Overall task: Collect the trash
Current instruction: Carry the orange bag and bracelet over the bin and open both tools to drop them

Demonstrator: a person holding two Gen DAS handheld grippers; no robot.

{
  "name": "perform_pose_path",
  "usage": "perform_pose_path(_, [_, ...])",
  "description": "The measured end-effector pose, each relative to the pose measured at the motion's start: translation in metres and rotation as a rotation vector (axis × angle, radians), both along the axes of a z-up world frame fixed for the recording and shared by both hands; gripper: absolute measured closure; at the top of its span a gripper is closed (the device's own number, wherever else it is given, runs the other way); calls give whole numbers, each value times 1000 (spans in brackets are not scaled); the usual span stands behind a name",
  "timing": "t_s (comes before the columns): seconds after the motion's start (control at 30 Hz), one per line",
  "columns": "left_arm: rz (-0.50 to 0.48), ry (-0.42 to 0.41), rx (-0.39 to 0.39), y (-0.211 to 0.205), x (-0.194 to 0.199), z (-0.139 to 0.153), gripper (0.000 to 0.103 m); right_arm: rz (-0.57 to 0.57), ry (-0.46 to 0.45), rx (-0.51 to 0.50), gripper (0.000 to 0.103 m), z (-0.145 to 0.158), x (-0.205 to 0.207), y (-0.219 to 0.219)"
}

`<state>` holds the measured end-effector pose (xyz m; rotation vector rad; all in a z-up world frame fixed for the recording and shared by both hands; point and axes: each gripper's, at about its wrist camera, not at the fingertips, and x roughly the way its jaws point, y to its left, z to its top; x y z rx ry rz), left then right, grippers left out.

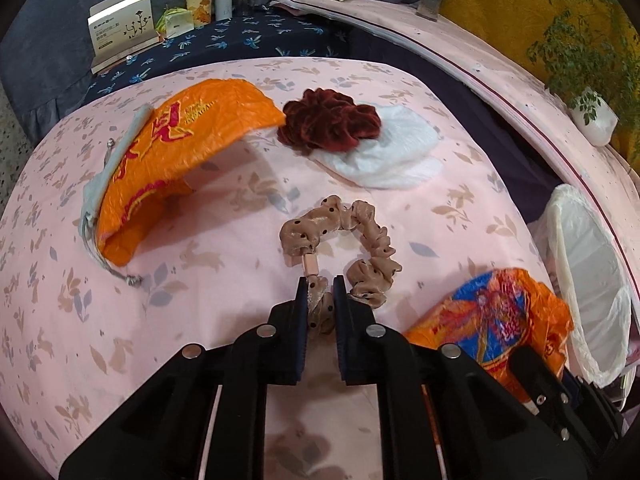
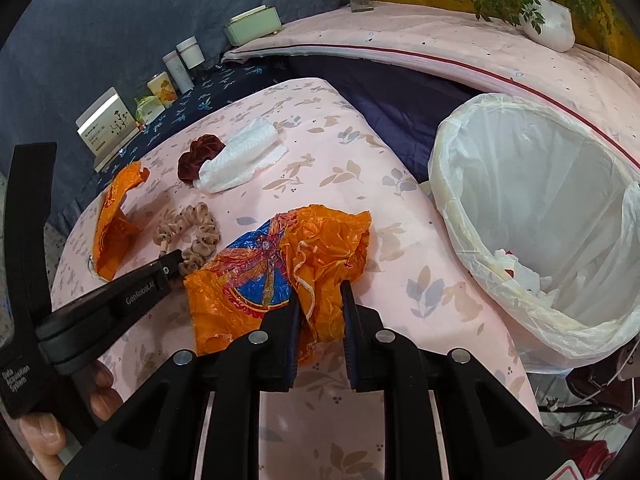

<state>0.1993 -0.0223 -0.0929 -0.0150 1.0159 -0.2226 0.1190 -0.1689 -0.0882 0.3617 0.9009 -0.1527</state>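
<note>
On the pink bedspread (image 1: 120,320) we work | left gripper (image 1: 321,286) clamped on the beige dotted scrunchie (image 1: 360,240), which lies on the cloth | right gripper (image 2: 320,292) clenched on the orange wrapper (image 2: 320,240) | lined bin (image 2: 540,200) just right of the bed edge | dark red scrunchie (image 1: 328,120) touching white tissue (image 1: 392,152) farther off

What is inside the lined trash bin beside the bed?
The trash bin holds crumpled white tissue with a bit of red at the bottom. Its near liner wall hides anything lower or underneath.
</note>
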Motion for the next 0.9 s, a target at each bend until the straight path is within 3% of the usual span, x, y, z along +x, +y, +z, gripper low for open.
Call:
perform_pose_path(0.47, [-35,-9,-22,-21,-41,15,94,-44,-51,42,86,18,-30,-12])
perform_pose_path(0.9, [-121,-58,-39,-58,-70,42,94,-121,-129,8,86,43,-58,-49])
